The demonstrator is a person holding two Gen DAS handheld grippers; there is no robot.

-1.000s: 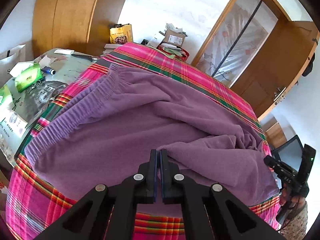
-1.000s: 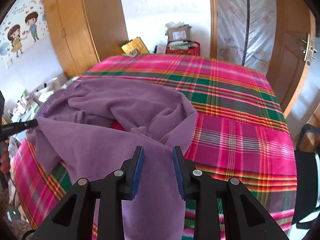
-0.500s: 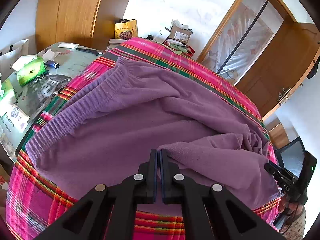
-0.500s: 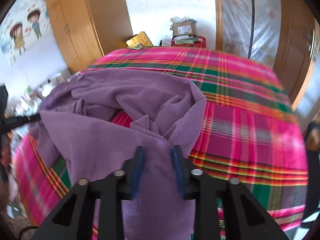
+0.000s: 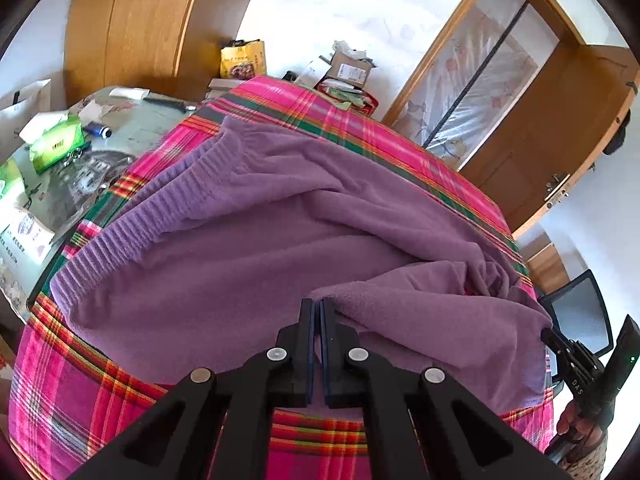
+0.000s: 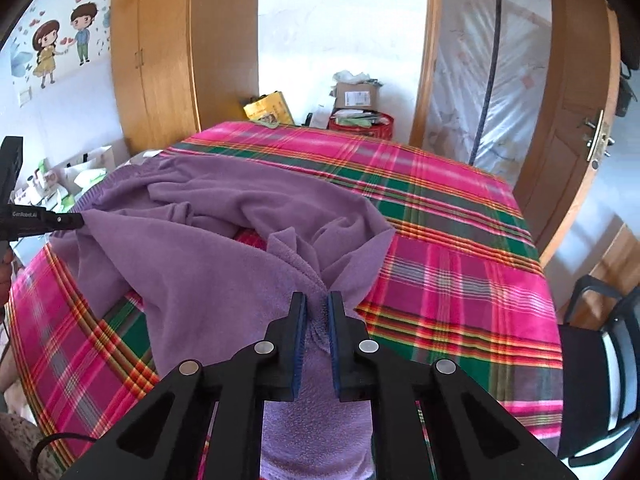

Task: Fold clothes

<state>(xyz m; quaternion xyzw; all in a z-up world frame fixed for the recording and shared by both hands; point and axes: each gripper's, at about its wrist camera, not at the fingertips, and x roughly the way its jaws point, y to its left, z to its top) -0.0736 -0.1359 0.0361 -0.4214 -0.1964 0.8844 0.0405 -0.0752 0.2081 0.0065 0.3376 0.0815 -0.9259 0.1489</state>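
A purple fleece garment (image 5: 240, 260) with a ribbed band lies spread on a bed with a pink plaid sheet (image 5: 80, 400). My left gripper (image 5: 316, 304) is shut on a near edge of it, holding that fold slightly lifted. In the right wrist view the garment (image 6: 200, 248) bunches up toward my right gripper (image 6: 317, 300). Its jaws are closing, with a gathered wad of purple fabric pinched between the blue pads. The left gripper (image 6: 78, 220) shows at the left edge, clamped on the cloth. The right gripper (image 5: 550, 334) shows at the cloth's far right corner.
A cluttered side table (image 5: 120, 128) with a green tissue pack (image 5: 56, 144) stands left of the bed. Wooden wardrobe (image 6: 160, 60) and boxes (image 6: 356, 100) sit beyond the far end. A wooden door (image 6: 580, 140) and a black chair (image 6: 592, 360) are on the right.
The right jaws have narrowed from wide apart onto a bunch of purple fabric, and the cloth has gathered toward them. The left gripper keeps its hold and barely moved.
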